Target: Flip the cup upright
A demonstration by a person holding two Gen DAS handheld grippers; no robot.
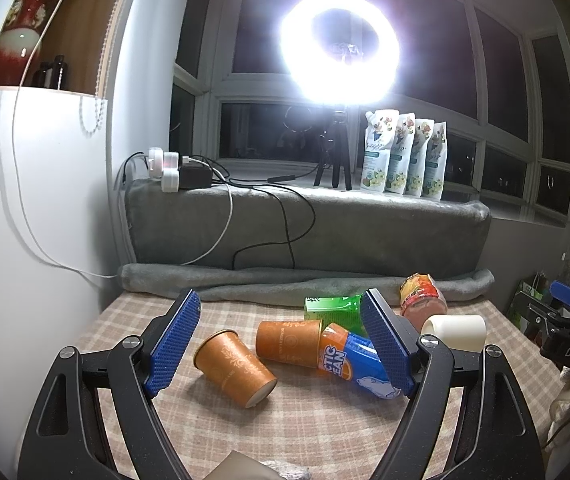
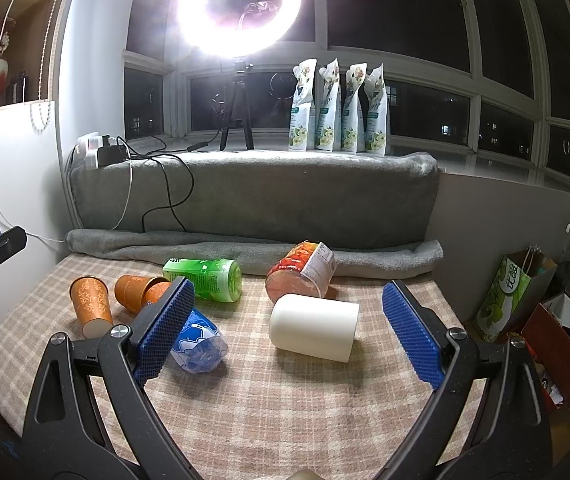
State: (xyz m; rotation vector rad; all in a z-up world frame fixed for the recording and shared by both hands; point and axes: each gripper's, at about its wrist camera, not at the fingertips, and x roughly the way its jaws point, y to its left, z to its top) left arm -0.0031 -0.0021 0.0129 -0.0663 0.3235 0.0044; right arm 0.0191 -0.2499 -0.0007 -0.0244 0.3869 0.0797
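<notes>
Both grippers, the left gripper (image 1: pixel 281 344) and the right gripper (image 2: pixel 289 332), hung with fingers spread wide and empty above the checked cloth (image 2: pixel 285 408). Between the right one's fingers the white cup (image 2: pixel 314 327) lay on its side, long axis level, its rounded closed end toward the left and its mouth toward the right. Two orange cups (image 1: pixel 233 366) (image 1: pixel 288 343) lay tipped near the left gripper, beside a blue bottle (image 1: pixel 359 362).
</notes>
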